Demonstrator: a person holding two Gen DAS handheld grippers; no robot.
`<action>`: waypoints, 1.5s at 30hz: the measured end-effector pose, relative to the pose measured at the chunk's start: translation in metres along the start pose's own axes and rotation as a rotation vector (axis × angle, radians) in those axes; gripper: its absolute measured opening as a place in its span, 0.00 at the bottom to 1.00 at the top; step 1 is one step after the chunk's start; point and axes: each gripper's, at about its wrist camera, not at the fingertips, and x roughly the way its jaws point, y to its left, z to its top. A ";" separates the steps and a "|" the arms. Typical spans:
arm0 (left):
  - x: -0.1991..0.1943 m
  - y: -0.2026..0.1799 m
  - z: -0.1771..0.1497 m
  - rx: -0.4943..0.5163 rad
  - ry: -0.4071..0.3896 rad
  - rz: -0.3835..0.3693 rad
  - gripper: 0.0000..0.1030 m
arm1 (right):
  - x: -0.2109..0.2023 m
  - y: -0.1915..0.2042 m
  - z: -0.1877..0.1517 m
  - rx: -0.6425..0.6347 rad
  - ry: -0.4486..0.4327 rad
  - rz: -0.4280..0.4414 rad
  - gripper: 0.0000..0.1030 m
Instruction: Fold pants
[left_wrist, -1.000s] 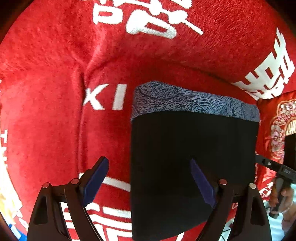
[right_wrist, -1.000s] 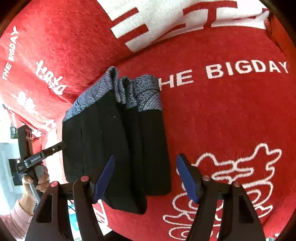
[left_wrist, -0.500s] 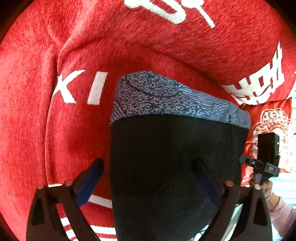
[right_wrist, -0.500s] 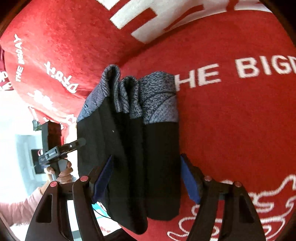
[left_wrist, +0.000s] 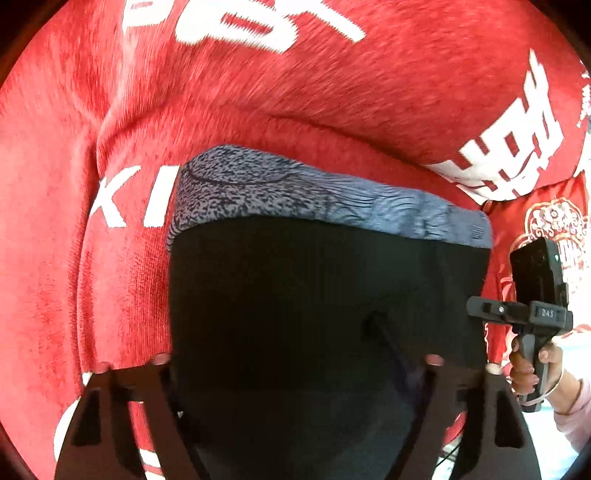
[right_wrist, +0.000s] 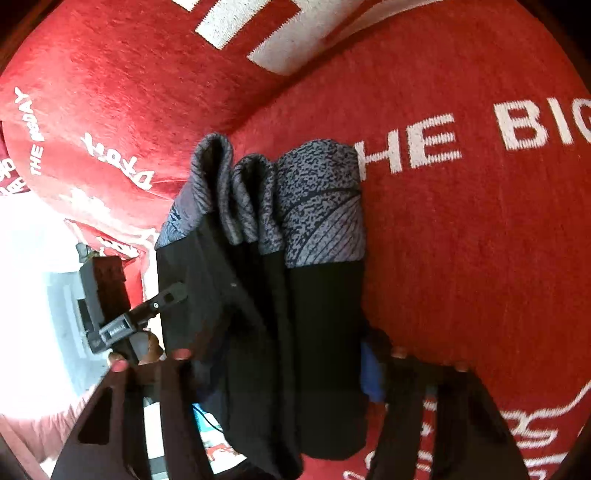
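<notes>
**Item 1. Red plush cover (right_wrist: 480, 258), white lettering.** It drapes over a seat and its backrest, with a deep crease along the far side. The pile is soft and yielding, so a bundle pushed across it is likely to drag and open out.

**Item 2. Folded pants (left_wrist: 314, 295), black.** They are stacked in several layers and lie on the seat part of the cover, just near of the crease. The near end hangs over the near edge of the seat. The layers are loose, and from the right wrist view three separate folds show at the far end. If only the outer layers are caught, the inner ones may slip out and the fold is lost.

**Item 3. Left tongs (left_wrist: 273, 347).** They straddle the near part of the bundle at a middling gap and have just been closing, with the pants between them. The fingertips are lost against the dark cloth, so it cannot be told whether the pads bite yet. An uneven bite would twist the stack.

**Item 4. Right tongs (right_wrist: 280, 362).** These are narrower and have also just been closing. The blue pad (right_wrist: 369, 373) presses the right edge of the bundle, and the other finger is buried under a fold. Lifting them out of step with the left tongs would skew the stack.

**Item 5. Grey patterned waistband (right_wrist: 317, 206).** It lies at the far end, unheld, and is the part most likely to splay.
</notes>
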 end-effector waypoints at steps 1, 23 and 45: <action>-0.004 -0.003 -0.001 0.002 -0.005 0.006 0.63 | -0.002 0.002 -0.001 0.005 -0.003 0.006 0.47; -0.090 -0.028 -0.071 -0.001 -0.037 0.055 0.53 | -0.021 0.063 -0.066 -0.025 0.037 0.127 0.38; -0.066 0.029 -0.127 0.018 -0.032 0.229 0.96 | 0.031 0.046 -0.128 -0.016 -0.037 -0.104 0.60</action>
